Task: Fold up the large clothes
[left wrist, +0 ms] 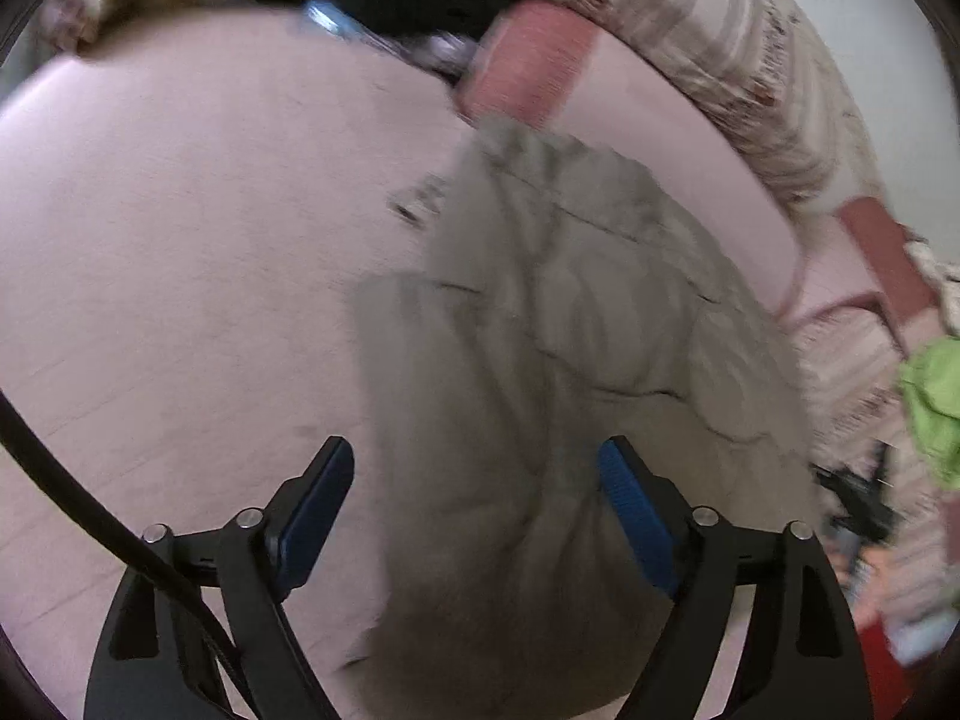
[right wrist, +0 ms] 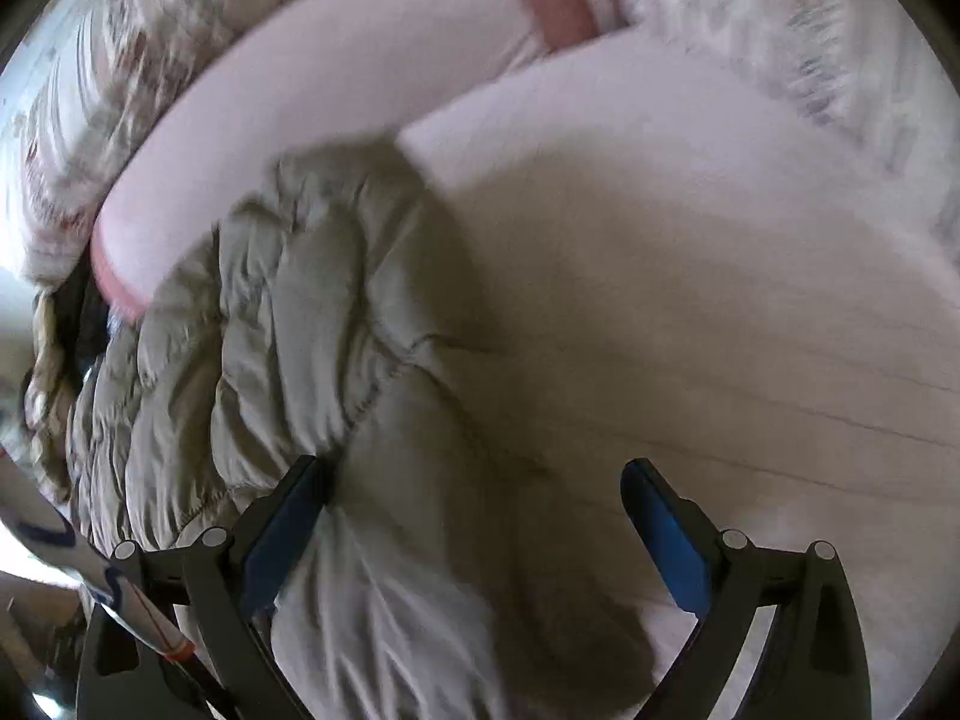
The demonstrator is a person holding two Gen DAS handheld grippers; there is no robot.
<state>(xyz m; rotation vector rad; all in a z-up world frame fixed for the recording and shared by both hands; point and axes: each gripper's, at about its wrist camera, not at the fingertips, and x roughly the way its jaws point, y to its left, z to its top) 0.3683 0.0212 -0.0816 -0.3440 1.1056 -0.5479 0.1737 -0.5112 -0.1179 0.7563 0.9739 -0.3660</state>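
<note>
Lying on the pink bed (left wrist: 180, 240), the grey quilted jacket (left wrist: 570, 330) is bunched and partly folded, its puffed panels creased and heaped on one another. In the left wrist view it runs from near the bed's far edge down toward the camera and passes under the left tool (left wrist: 477, 462). That tool's jaws stand wide apart, with blue pads (left wrist: 318, 492) facing each other; the jacket lies below and between them, but the pads do not press on it, so nothing is held. A black cable (left wrist: 72, 480) curves across the lower left of that view.

In the right wrist view the jacket (right wrist: 288, 330) fills the left half, and bare pink sheet (right wrist: 720, 330) lies to the right. The right tool (right wrist: 474, 480) is also spread wide. Its left finger (right wrist: 288, 516) sits at the jacket's edge; whether it touches the cloth I cannot tell. Its right finger (right wrist: 660, 528) hangs over bare sheet. The cloth lies loose between them, ungripped.

A patterned blanket (left wrist: 720, 48) is piled along the far side of the bed, with a pink-trimmed pillow (left wrist: 528, 60) just beside the jacket's far end. A green cloth (left wrist: 933, 408) shows at the right edge of the left wrist view. Both views are blurred.
</note>
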